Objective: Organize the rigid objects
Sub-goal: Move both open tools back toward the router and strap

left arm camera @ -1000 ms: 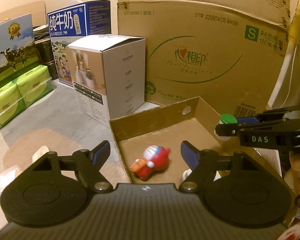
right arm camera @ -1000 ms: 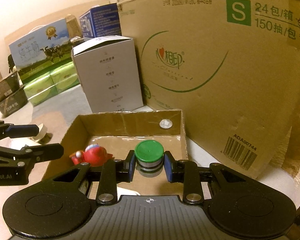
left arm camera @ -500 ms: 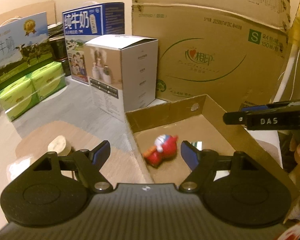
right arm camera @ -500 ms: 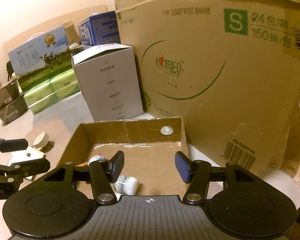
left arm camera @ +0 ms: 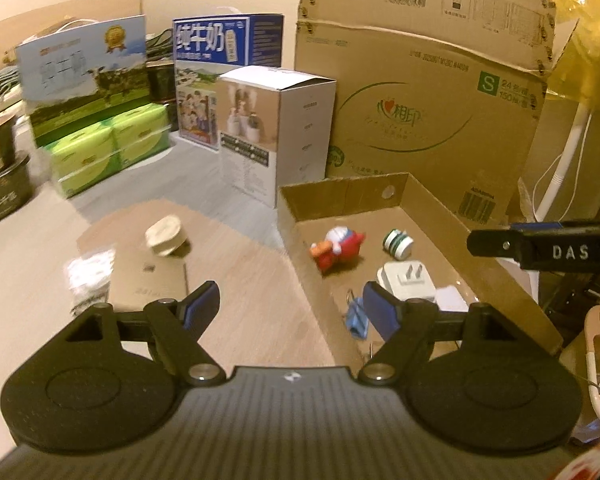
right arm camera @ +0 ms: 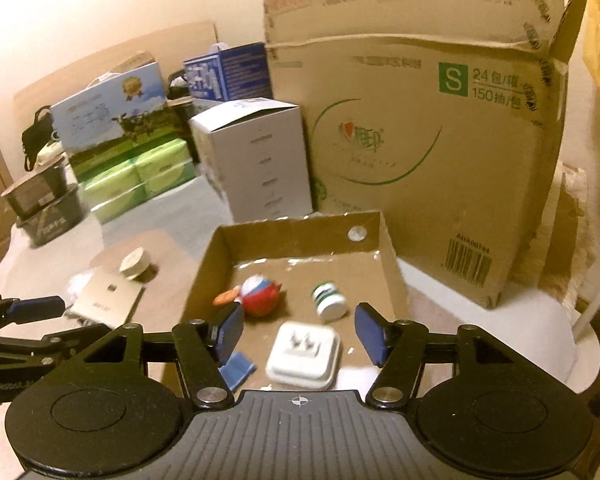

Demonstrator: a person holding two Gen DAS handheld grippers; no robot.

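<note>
left claw [left arm camera: 291, 306]: jaws wide apart, nothing between them; it hangs over the tray's left wall, the left pad above the table, the right pad above the tray's inside.
right claw [right arm camera: 296, 330]: jaws wide apart, holding nothing; it hangs over the near part of the tray.
tray [right arm camera: 296, 224]: shallow open cardboard tray on the table, in front of the big carton.
bottle [right arm camera: 329, 301]: small white bottle with green bands, on its side on the tray floor, at 1 o'clock from the right claw, clear of both pads; at 1 o'clock from the left claw in its own view [left arm camera: 397, 243].
toy [right arm camera: 257, 293]: red and white figure on the tray floor, at 11 o'clock from the right claw, just beyond its left pad; left of the bottle, not touching it.
plug [right arm camera: 304, 354]: white adapter, prongs up, at 6 o'clock, just below the gap of the right claw.
clip [left arm camera: 357, 317]: blue binder clip in the tray's near left part, beside the left claw's right pad.
disc [left arm camera: 165, 237]: pale round piece on the table outside the tray, at 10 o'clock from the left claw.
card [right arm camera: 107, 301]: flat tan square on the table, near side of the disc.
carton [right arm camera: 420, 152]: tall brown box behind the tray.
</note>
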